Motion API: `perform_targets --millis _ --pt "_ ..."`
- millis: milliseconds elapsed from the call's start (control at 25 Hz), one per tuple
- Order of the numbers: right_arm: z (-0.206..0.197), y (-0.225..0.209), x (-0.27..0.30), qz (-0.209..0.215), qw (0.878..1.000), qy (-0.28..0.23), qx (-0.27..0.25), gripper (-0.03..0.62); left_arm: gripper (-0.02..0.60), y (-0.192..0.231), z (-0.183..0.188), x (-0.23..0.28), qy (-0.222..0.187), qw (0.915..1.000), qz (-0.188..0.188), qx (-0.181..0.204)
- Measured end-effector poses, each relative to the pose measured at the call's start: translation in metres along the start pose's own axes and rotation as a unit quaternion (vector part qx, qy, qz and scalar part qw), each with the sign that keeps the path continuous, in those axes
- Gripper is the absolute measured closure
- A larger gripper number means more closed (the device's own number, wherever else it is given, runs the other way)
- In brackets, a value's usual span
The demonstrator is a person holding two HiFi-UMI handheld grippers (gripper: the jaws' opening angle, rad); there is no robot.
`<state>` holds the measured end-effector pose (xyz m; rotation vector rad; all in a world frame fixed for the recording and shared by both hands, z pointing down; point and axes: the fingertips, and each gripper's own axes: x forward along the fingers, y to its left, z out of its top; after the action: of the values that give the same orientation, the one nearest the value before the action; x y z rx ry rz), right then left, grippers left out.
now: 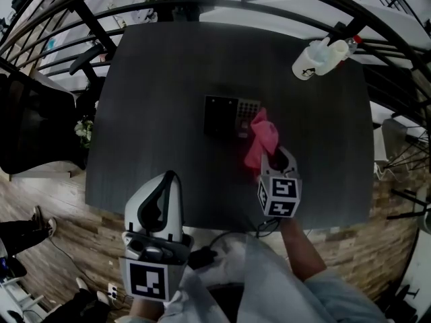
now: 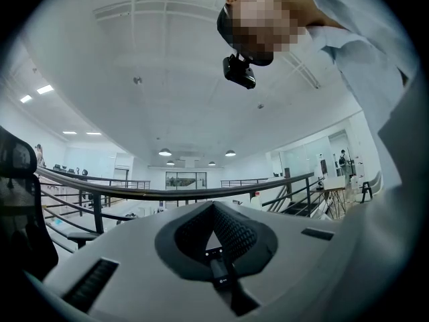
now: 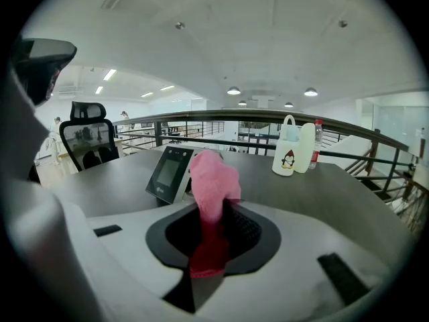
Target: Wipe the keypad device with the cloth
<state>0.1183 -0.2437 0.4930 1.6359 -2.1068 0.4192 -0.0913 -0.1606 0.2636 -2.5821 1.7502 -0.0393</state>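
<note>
Dark grey table point(image 1: 148, 79) holds everything. At the left, over its front edge, the left gripper point(image 1: 170, 178) has its jaws pressed together with nothing between them. In the middle of the table stands the black keypad device point(image 1: 232, 116), its face sloped. The pink cloth point(image 1: 261, 138) hangs at the device's right edge, clamped in the right gripper point(image 1: 276, 159); whether it touches, I cannot tell. Far right stands a white bag point(image 1: 311, 60) beside a bottle point(image 1: 347, 46).

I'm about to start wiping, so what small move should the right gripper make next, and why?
Probably ease the right gripper forward and left, bringing the pink cloth onto the keypad device: the cloth is clamped in its jaws, bunched at the device's right edge.
</note>
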Motion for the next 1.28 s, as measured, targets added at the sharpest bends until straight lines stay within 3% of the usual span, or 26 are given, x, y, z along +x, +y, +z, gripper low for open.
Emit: perform_targets --millis 320,880,1280 --pt "0.027 -0.007 -0.039 -0.013 0.998 -0.044 0.03 0.523 0.577 -0.003 0.01 0.002 -0.015 0.9997 -0.02 0.005" --pt "0.138 0.001 -0.113 -0.002 0.984 -0.179 0.005 0.523 0.577 0.0 0.032 0.006 -0.038 0.9987 -0.033 0.011" --pt "0.157 0.016 -0.136 0.018 0.977 -0.21 0.01 0.523 0.577 0.001 0.04 0.011 -0.049 0.9978 -0.039 0.022"
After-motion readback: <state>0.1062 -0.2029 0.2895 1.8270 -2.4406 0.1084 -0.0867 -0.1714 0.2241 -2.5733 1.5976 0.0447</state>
